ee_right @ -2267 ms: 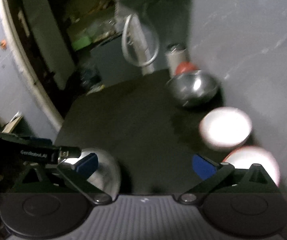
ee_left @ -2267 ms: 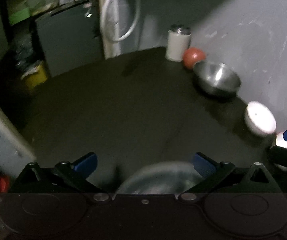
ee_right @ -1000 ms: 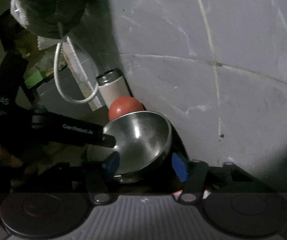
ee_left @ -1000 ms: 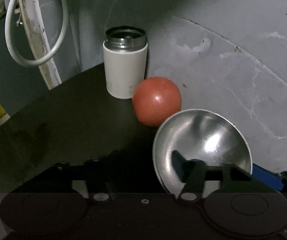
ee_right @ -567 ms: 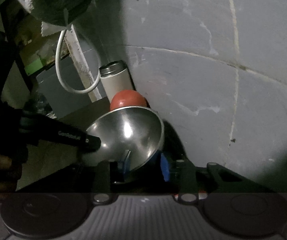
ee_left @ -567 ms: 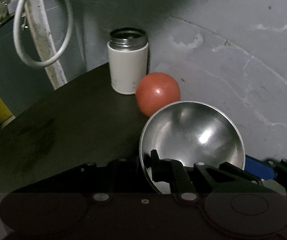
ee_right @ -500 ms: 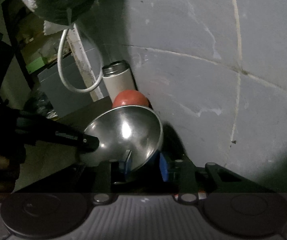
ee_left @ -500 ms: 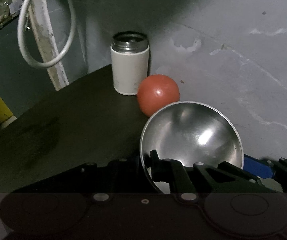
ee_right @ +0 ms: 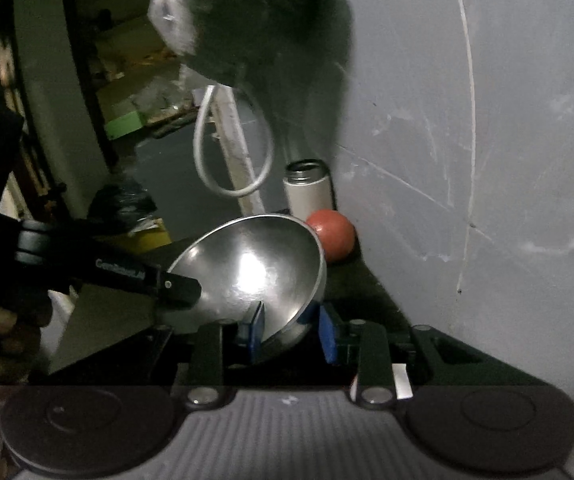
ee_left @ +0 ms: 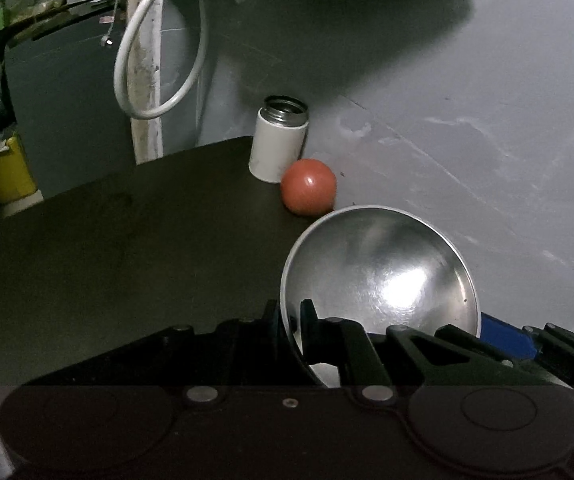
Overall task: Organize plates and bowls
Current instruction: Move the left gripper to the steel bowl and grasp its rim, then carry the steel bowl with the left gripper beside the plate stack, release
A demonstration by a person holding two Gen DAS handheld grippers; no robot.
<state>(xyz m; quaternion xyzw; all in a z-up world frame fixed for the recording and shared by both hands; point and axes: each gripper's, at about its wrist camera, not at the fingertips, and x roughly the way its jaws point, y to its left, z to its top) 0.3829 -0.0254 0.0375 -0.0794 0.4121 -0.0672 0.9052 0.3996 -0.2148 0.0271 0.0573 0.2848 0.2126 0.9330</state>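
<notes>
Both your tools pinch steel bowl (ee_left: 379,276) rim: left tool (ee_left: 293,320), right tool (ee_right: 287,334) (opposite sides, steadying tilt) above bench (ee_left: 127,240).

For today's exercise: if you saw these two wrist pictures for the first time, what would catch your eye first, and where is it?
The shiny steel bowl stands out, tilted and gripped at its rim by both the left gripper and the right gripper. Behind it, against the grey wall, a red ball sits on the dark table beside a white canister with a metal top.
</notes>
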